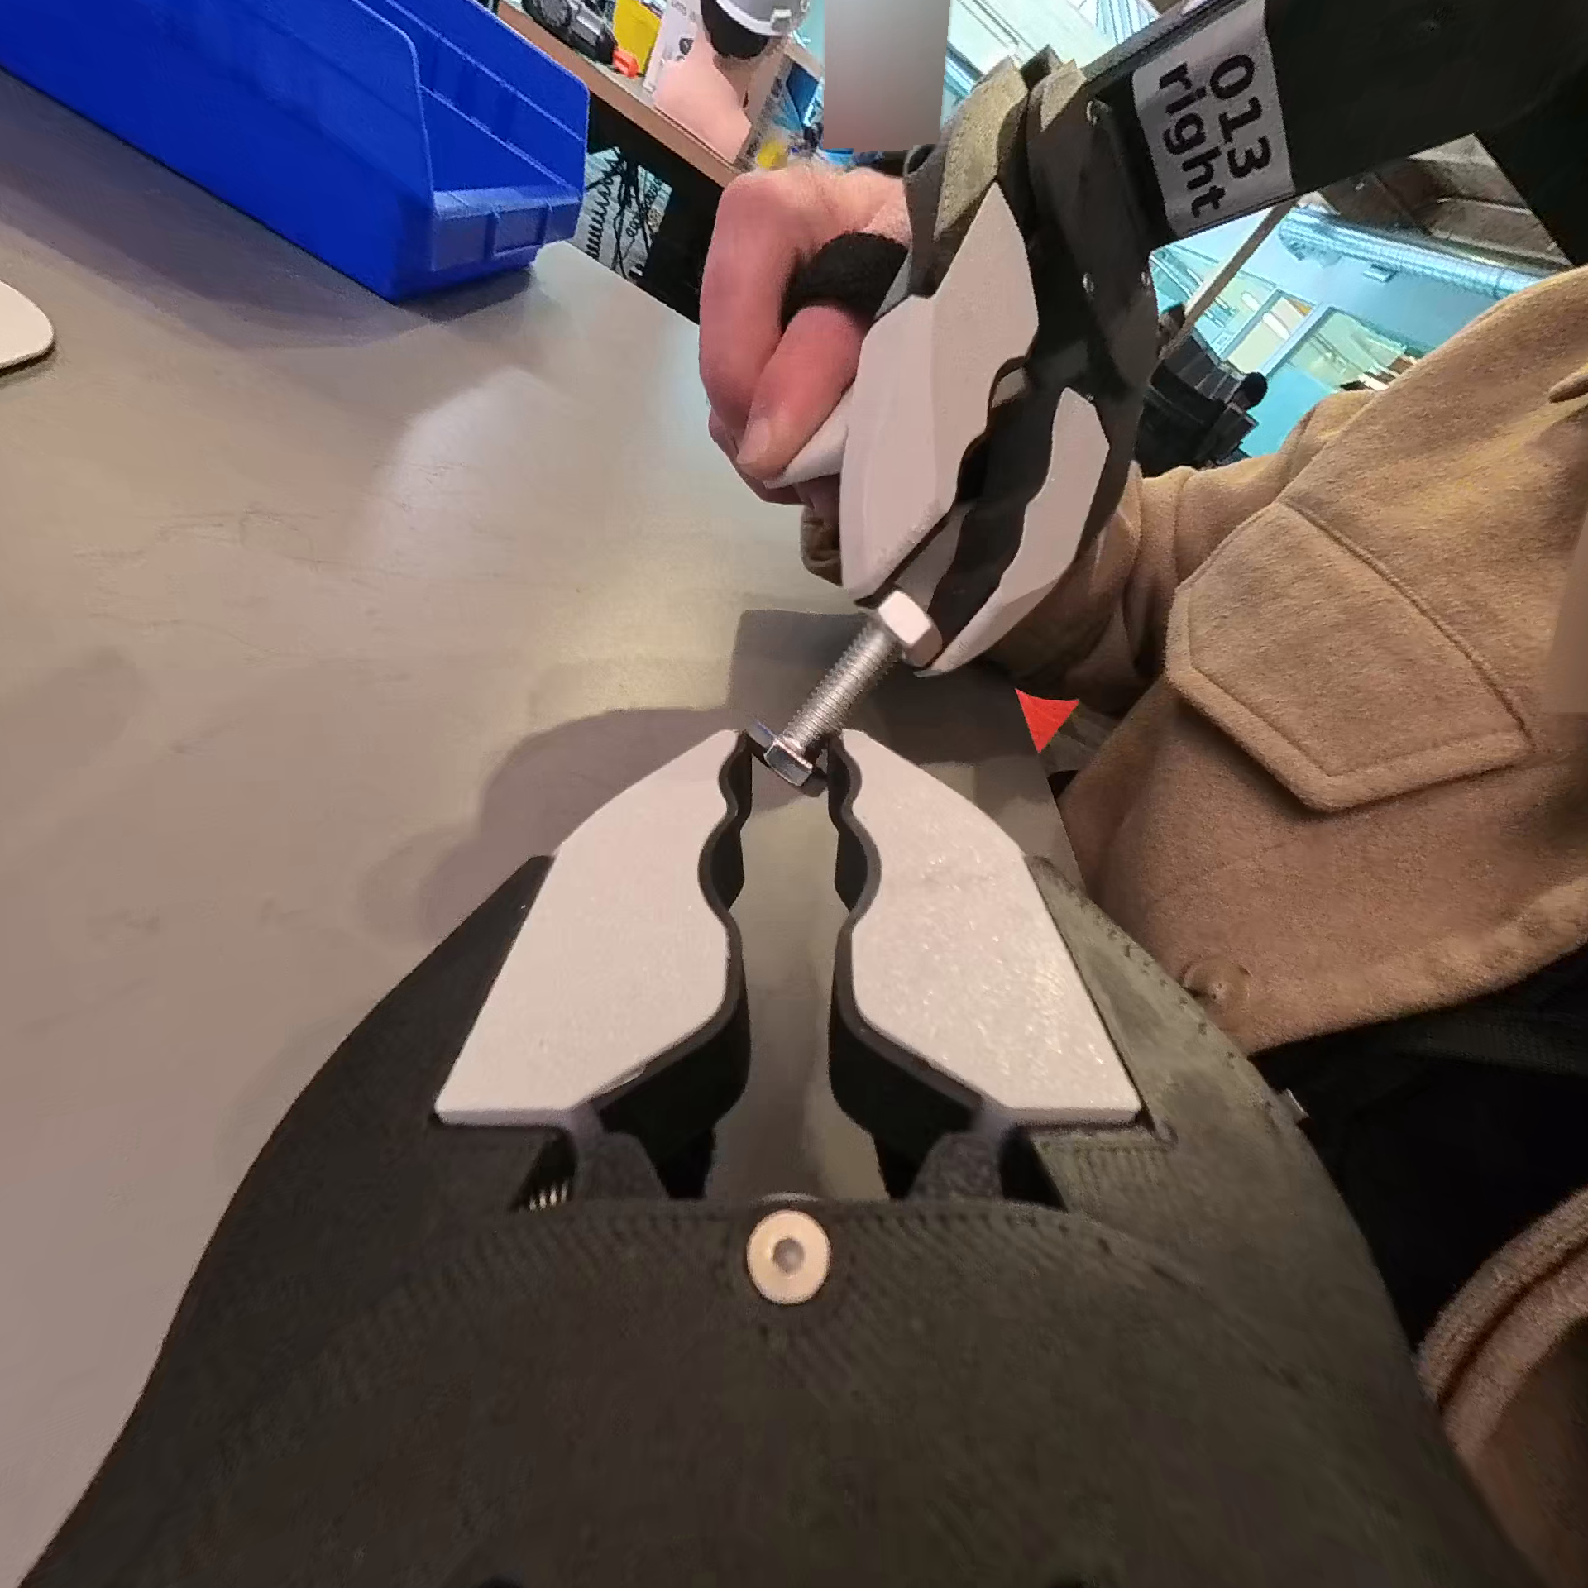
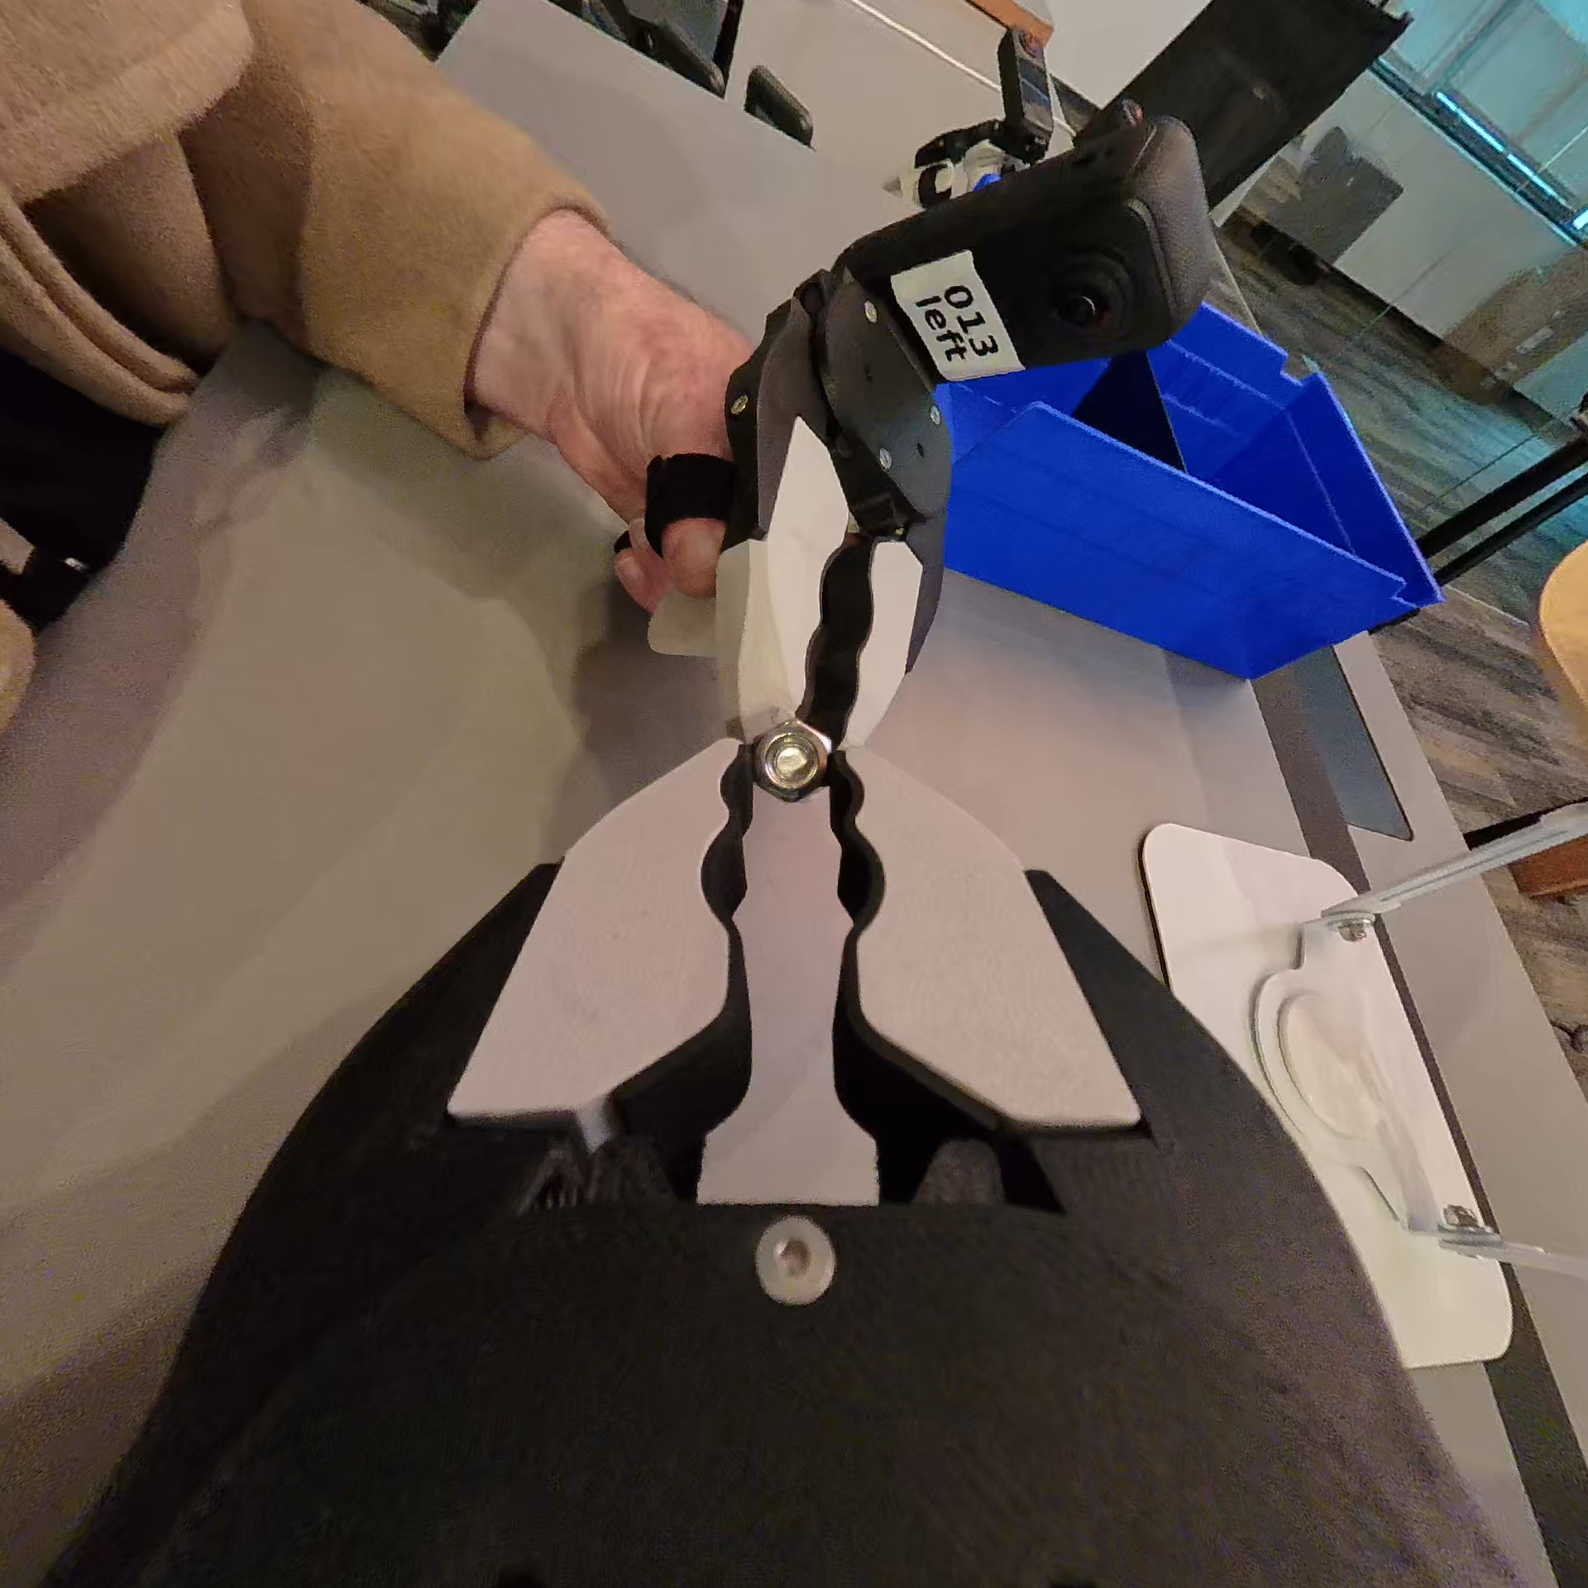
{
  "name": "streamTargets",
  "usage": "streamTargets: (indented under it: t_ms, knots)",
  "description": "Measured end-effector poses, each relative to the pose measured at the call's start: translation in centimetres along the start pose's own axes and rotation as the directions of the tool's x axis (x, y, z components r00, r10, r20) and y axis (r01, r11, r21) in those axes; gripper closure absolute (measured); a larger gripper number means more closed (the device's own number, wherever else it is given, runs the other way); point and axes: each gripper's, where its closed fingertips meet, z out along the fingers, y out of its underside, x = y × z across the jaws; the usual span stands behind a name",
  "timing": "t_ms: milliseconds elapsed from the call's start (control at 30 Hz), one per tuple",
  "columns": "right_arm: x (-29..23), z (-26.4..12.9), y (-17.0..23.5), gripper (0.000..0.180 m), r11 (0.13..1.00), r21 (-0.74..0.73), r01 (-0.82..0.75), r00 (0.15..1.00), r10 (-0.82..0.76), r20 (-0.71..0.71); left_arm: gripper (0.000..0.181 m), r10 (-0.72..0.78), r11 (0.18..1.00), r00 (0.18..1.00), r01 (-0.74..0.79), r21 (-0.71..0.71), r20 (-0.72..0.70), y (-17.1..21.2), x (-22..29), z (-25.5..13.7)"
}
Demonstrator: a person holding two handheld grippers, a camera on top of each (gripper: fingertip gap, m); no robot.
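Observation:
A silver hex bolt (image 1: pixel 838 687) spans the gap between my two grippers above the grey table (image 1: pixel 301 644). My left gripper (image 1: pixel 789 754) is shut on a silver nut (image 1: pixel 786 763) that sits on the bolt's threaded end. My right gripper (image 1: pixel 909 638) comes in from the upper right and is shut on the bolt's hex head (image 1: pixel 904 626). In the right wrist view the bolt (image 2: pixel 790 763) shows end-on between my right gripper's tips (image 2: pixel 790 769). The left gripper (image 2: pixel 795 729) meets it from above, tip to tip, and the nut is hidden there.
A blue plastic bin (image 1: pixel 344 129) stands at the back of the table and also shows in the right wrist view (image 2: pixel 1160 533). A white board (image 2: pixel 1220 928) carrying a clear acrylic bracket (image 2: pixel 1340 1083) lies at the right. A person's beige coat (image 1: pixel 1289 730) is close on the right. Less than 4 cm separates the two grippers' tips.

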Motion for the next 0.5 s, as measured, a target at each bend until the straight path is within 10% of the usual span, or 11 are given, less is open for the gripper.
streamTargets:
  t_ms: [500]
  knots:
    - [0.55, 0.03, -0.28, 0.162, 0.998, 0.051, -0.024, 0.999, 0.026, -0.033, 0.165, 0.046, 0.998, 0.998, -0.047, 0.034, 0.037, -0.69, -0.18, -0.31]
